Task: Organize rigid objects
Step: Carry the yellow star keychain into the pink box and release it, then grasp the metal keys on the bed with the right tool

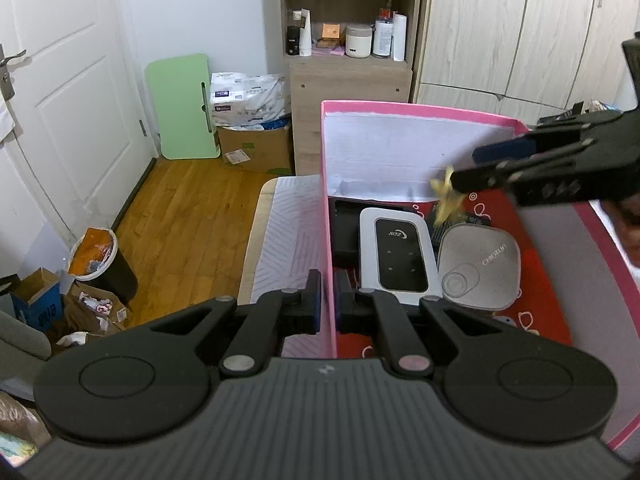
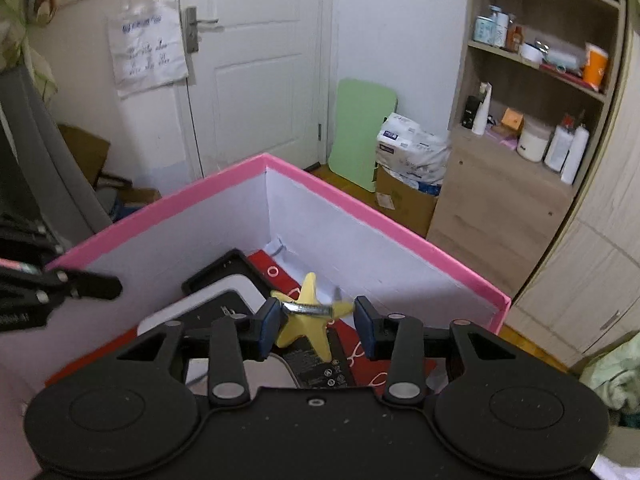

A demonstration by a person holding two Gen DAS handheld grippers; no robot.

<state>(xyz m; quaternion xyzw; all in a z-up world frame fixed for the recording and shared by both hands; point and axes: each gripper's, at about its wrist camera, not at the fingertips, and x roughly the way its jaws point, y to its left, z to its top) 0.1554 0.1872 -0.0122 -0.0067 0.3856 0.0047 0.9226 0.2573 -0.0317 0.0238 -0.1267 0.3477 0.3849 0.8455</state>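
Two grippers are at work on a pink box (image 1: pixel 400 109): the left gripper (image 1: pixel 328 300) is shut on the box's near side wall, one finger outside and one inside, which steadies the box, while the right gripper (image 2: pixel 318 322) hangs over the open interior. Between the right gripper's fingers a yellow star-shaped hair clip (image 2: pixel 306 318) is seen, its metal clasp running across from finger to finger. The jaws stand partly apart: the left pad seems to touch the clip, but a clear gap shows at the right pad, so the clip is judged to be released or about to drop rather than firmly held. In the left wrist view the same clip (image 1: pixel 444 196) appears blurred at the right gripper's tips, toward two o'clock from the left gripper, above the box's far end. Below it lie a white device with a black panel (image 1: pixel 394 250), a grey rounded case (image 1: pixel 478 266) at its three o'clock side, and a black adapter (image 2: pixel 316 364) directly under the star. The right hand is plainly the nearer one; the clip's way is straight down, onto the adapter, provided the fingers clear its clasp.
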